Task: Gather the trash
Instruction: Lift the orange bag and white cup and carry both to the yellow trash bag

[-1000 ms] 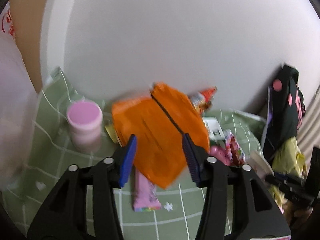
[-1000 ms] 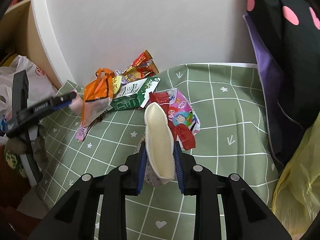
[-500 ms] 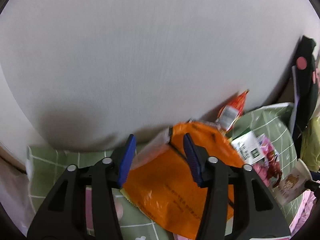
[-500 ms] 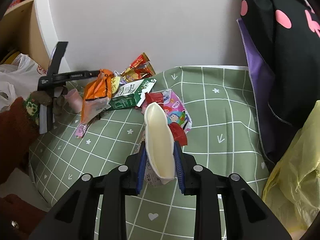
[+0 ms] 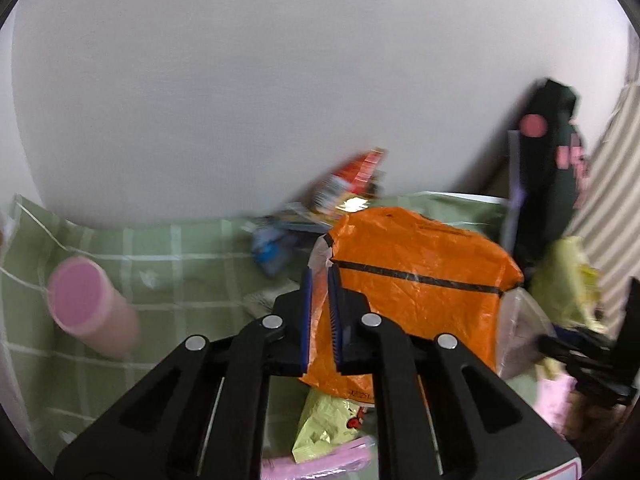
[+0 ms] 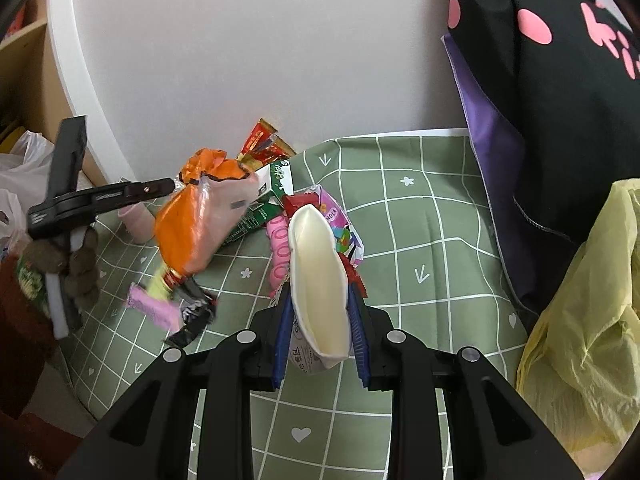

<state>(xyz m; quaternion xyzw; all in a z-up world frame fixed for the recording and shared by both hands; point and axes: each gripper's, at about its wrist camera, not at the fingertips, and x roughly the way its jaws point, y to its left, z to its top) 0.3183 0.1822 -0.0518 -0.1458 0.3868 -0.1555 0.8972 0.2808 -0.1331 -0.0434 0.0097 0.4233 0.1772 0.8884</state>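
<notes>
Orange wrapper [image 5: 416, 280] in left tool [image 5: 320, 312]

My left tool [image 5: 320, 300] has clamped down on the orange bag [image 5: 416, 280] and lifted it off the worktop [image 6: 420, 240], uncovering small wrappers [image 6: 172, 300] beneath.

Both the left gripper [image 5: 319, 312] and the right gripper [image 6: 320, 322] are matte black two-finger frames with triangular cut-outs, round silver screws and ribbed blue pads [image 6: 281, 336], while at nine o'clock in the right view a brown knitted glove [image 6: 78, 264] meets a dark red sleeve [image 6: 18, 332].
</notes>
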